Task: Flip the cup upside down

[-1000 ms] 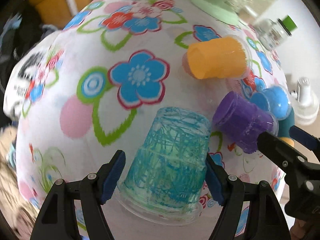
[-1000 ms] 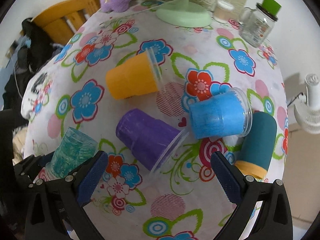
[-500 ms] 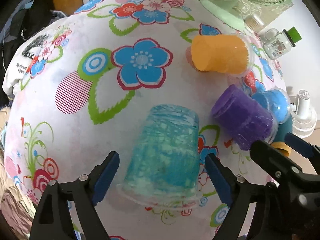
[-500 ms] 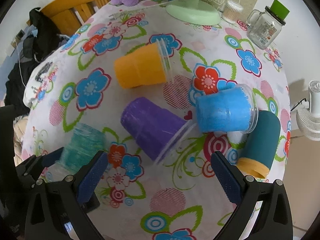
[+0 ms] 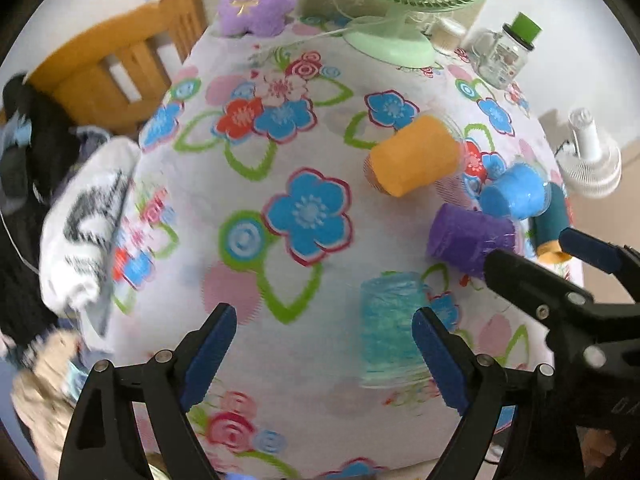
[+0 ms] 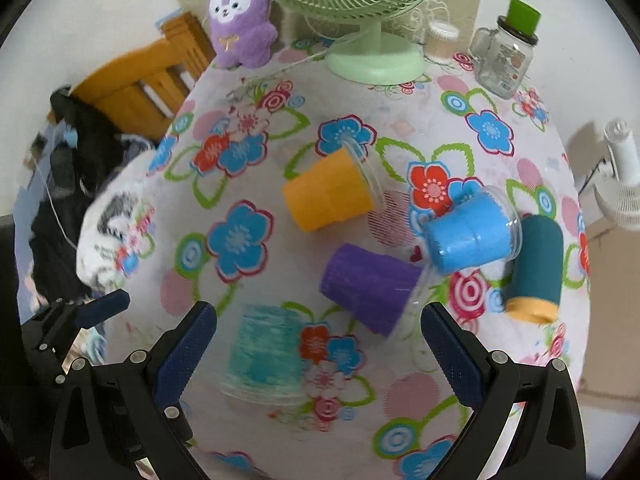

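A teal cup (image 5: 390, 330) stands upside down, rim on the flowered tablecloth (image 5: 280, 360). It also shows in the right wrist view (image 6: 266, 354). My left gripper (image 5: 324, 354) is open and empty, and the cup stands just inside its right finger. My right gripper (image 6: 318, 344) is open and empty, above the teal cup and a purple cup (image 6: 370, 286) lying on its side. An orange cup (image 6: 330, 196) and a blue cup (image 6: 470, 236) also lie on their sides. The right gripper shows in the left wrist view (image 5: 556, 268).
A dark teal bottle (image 6: 534, 270) lies by the table's right edge. A green fan (image 6: 374, 56), a purple plush toy (image 6: 240, 20) and a glass jar (image 6: 506, 56) stand at the back. A wooden chair (image 6: 140, 84) with clothes is on the left.
Both grippers have pulled back and up from the table. The teal cup, between the left fingers before, now stands free by the right finger.
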`<state>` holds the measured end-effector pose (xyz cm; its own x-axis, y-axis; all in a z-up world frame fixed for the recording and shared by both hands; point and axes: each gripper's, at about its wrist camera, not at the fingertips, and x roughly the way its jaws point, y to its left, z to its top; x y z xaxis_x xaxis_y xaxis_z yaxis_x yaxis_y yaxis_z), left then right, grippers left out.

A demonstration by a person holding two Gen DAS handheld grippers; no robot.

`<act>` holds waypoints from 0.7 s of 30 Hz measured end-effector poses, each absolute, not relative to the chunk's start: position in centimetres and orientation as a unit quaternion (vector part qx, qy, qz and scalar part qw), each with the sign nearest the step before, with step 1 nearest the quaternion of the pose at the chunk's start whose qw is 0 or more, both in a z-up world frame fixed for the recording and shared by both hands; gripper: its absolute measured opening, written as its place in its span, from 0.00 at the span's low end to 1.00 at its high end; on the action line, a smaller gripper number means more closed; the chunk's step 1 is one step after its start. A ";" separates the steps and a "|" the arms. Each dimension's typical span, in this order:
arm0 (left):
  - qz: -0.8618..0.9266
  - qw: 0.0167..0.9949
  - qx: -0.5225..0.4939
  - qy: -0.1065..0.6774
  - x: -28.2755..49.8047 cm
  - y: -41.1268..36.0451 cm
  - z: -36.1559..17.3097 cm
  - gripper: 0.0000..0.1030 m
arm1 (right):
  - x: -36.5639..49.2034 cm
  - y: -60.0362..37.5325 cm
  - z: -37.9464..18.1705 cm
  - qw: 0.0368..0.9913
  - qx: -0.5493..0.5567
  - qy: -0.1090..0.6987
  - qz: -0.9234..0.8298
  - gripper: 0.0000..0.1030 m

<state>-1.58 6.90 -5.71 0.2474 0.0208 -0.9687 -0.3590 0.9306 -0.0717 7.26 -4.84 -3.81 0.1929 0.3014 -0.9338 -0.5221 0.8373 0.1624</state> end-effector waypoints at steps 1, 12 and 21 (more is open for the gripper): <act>0.118 0.779 -0.128 0.602 -1.6 7.4 -5.6 0.88 | 7.1 -4.6 -3.8 0.767 -0.089 0.577 0.264 1.00; 0.070 0.770 -0.073 0.630 -1.2 11.0 -8.6 0.88 | 5.7 -1.7 -8.3 0.747 -0.065 0.628 0.206 1.00; 0.049 0.762 -0.066 0.642 -1.4 12.4 -11.1 0.88 | 5.3 -0.2 -10.9 0.733 -0.086 0.649 0.182 1.00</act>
